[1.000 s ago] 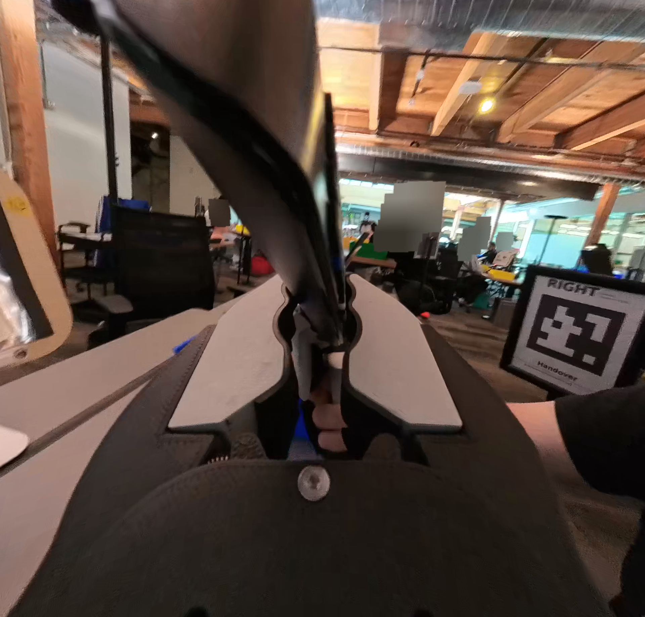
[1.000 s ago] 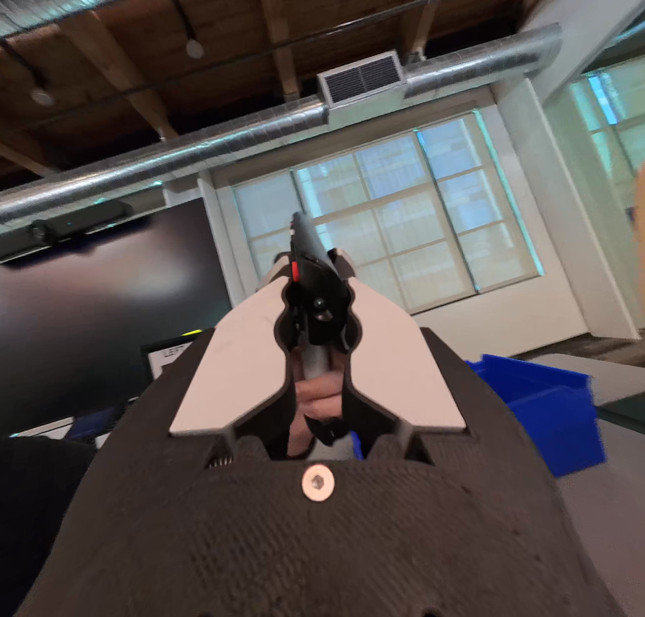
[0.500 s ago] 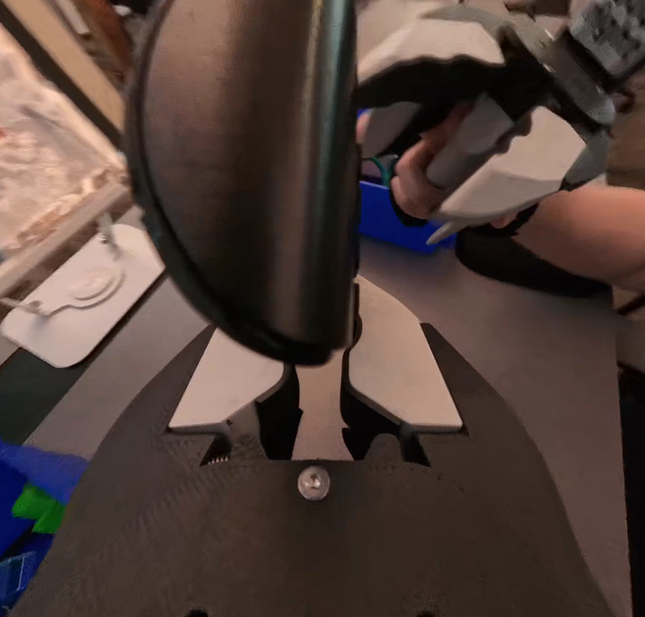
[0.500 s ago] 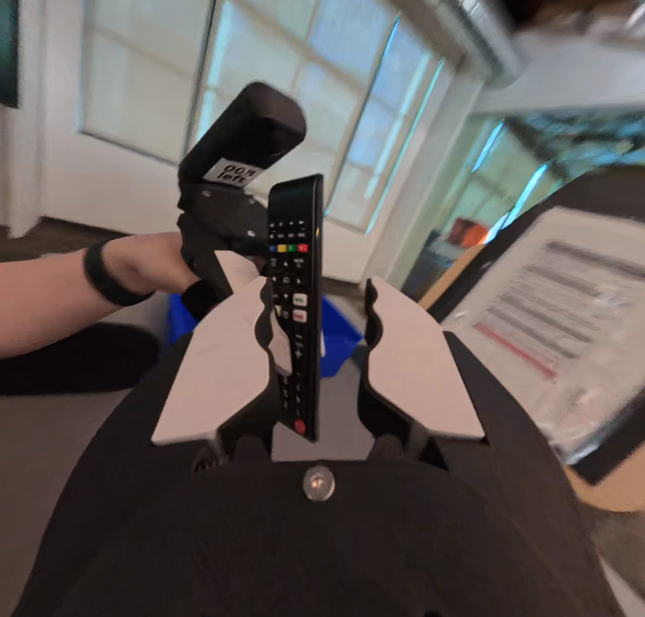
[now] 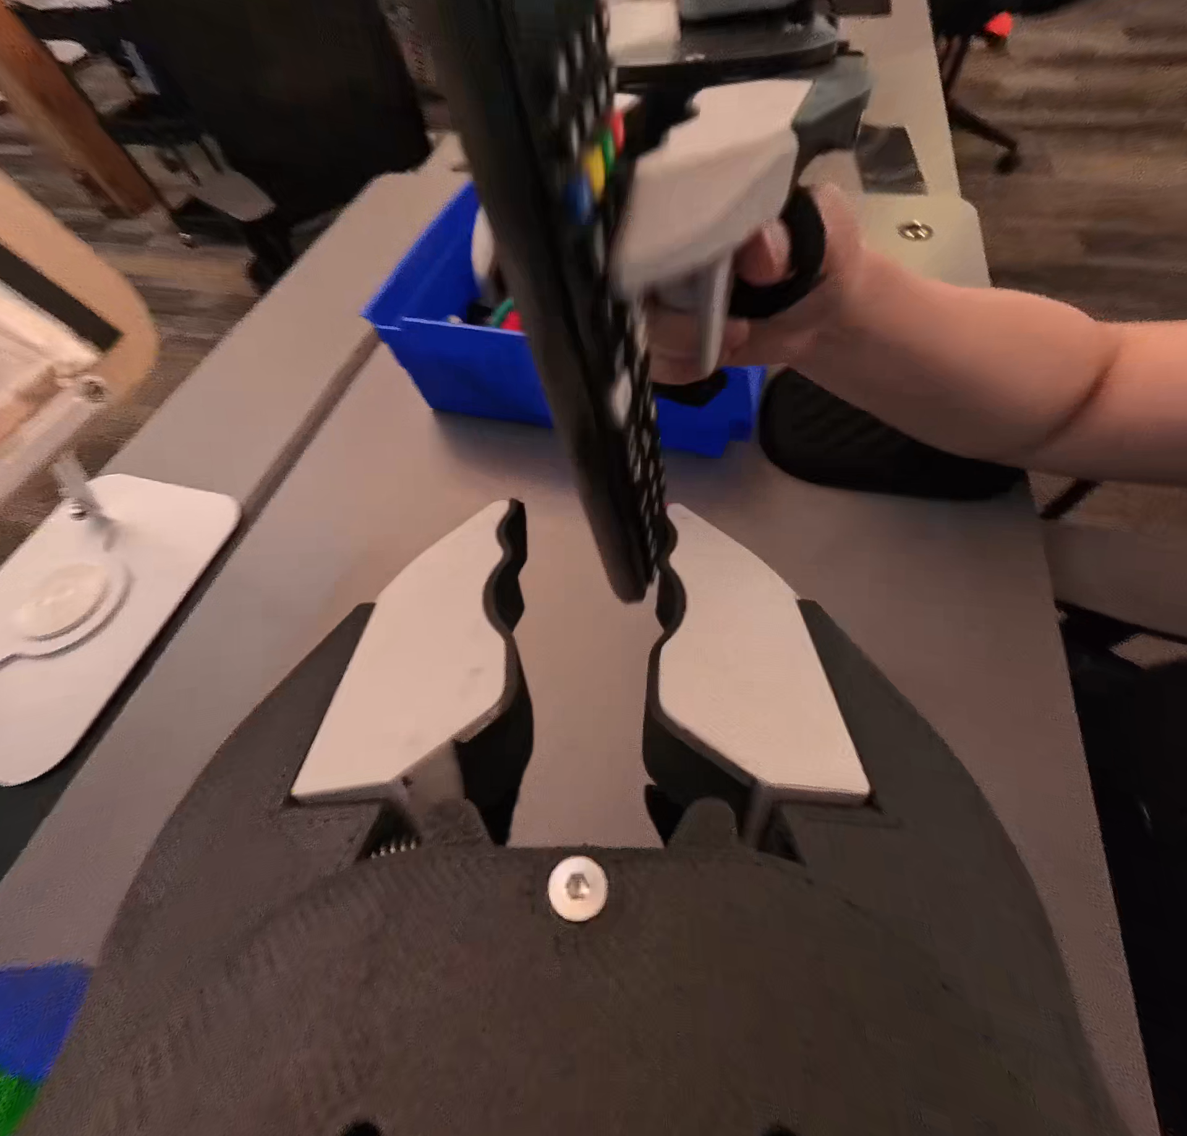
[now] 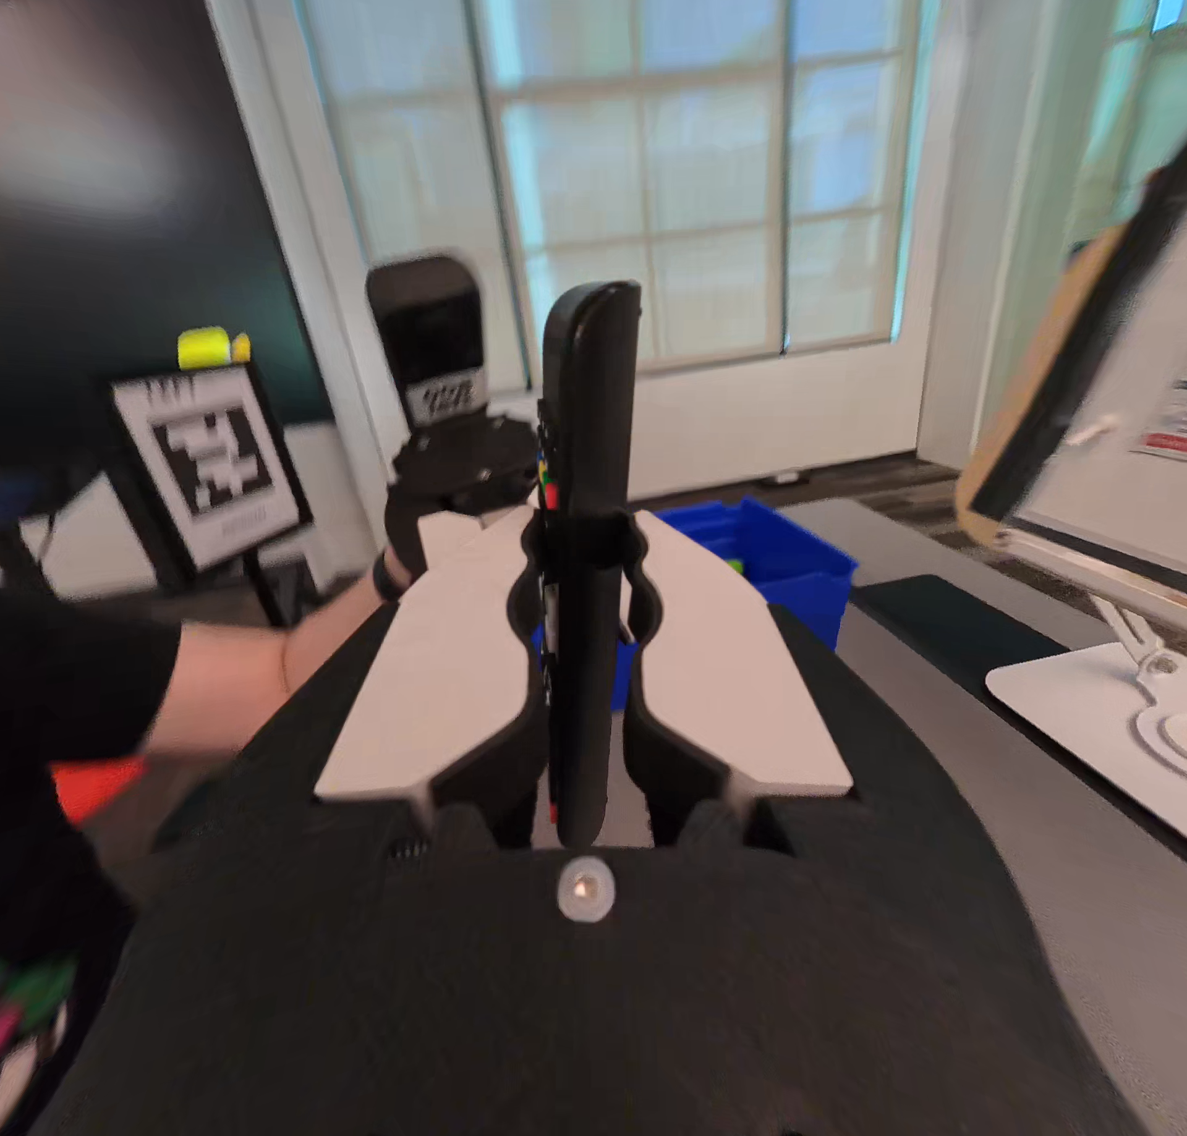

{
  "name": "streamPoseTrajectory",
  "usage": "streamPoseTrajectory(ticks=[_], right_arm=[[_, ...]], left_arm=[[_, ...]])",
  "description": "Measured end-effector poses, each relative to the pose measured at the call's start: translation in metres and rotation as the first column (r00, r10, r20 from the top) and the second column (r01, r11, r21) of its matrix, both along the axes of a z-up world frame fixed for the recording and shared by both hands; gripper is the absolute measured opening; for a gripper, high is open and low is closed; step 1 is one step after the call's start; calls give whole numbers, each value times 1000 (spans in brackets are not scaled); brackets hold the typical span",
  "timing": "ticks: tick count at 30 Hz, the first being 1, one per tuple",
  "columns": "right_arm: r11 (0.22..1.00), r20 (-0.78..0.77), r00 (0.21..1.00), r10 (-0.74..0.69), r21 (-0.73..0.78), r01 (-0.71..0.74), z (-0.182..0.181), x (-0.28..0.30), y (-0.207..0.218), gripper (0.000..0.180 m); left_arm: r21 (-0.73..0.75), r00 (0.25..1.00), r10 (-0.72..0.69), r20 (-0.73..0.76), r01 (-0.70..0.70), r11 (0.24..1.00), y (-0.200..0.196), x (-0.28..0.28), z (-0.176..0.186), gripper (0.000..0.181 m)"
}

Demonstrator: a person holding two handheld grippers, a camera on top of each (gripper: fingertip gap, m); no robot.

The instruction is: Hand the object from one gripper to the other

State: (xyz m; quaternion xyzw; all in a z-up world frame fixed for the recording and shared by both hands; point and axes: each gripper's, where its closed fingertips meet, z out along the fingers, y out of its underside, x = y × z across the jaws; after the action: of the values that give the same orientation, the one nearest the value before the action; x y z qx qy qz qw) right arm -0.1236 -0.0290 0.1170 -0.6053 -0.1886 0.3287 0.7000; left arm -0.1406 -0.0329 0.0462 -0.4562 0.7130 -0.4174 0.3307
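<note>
A black remote control (image 5: 559, 270) with coloured buttons stands upright above the grey table (image 5: 385, 527). My right gripper (image 6: 584, 527) is shut on the remote (image 6: 594, 399) near its middle, with the narrow back edge facing this camera. In the left wrist view the right gripper (image 5: 616, 135) shows farther off, clamped on the remote. My left gripper (image 5: 594, 514) is open; the remote's lower end hangs between its fingers, close to the right one. The left gripper (image 6: 449, 527) shows just behind, left of the remote.
A blue bin (image 5: 449, 360) with small items sits on the table behind the remote; it also shows in the right wrist view (image 6: 790, 559). A white stand base (image 5: 96, 591) lies at the left, a black mat (image 5: 867, 456) under the arm, and a patterned marker board (image 6: 205, 450) beyond. Left tips to right tips: about 7 cm.
The left gripper held the remote and has now opened. The right gripper went from open around the remote to shut on it.
</note>
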Motion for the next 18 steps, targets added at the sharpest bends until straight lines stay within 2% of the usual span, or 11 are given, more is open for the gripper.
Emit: streamPoseTrajectory(ticks=[3,5,7,8,10,11,12,13,15,17,18], right_arm=[[998,-303,952,-53,10,59,20,46,-2,23],[1000,-476,879,-10,10,16,24,66,-4,24],[999,-570,821,37,12,-37,22,74,-4,24],[1000,-568,823,19,-5,-26,18,74,0,24],[994,-428,898,-105,-42,96,7,66,9,24],[976,-289,933,-213,-26,215,2,62,13,23],[938,-121,933,-340,23,345,-2,59,17,23],[882,48,883,-467,99,461,-5,56,19,24],[745,305,681,-665,325,582,-4,45,17,24],[624,406,474,-781,540,565,2,27,11,24],[585,430,397,-811,617,527,3,16,9,24]], left_arm=[[3,989,122,85,-123,992,25,-6,22,46],[-28,973,172,156,-170,985,34,-11,39,45],[-73,952,216,216,-204,976,40,-15,54,44],[-92,942,233,240,-217,972,42,-18,60,43],[-133,920,271,282,-243,961,44,-21,71,44],[-161,907,289,305,-250,955,44,-22,77,47],[-196,892,308,332,-254,947,43,-22,83,51],[-231,877,322,357,-252,940,41,-22,87,53],[-267,858,342,382,-252,930,33,-18,90,66],[-246,857,358,372,-281,928,27,-12,85,76],[-228,858,361,365,-293,928,23,-9,81,79]])
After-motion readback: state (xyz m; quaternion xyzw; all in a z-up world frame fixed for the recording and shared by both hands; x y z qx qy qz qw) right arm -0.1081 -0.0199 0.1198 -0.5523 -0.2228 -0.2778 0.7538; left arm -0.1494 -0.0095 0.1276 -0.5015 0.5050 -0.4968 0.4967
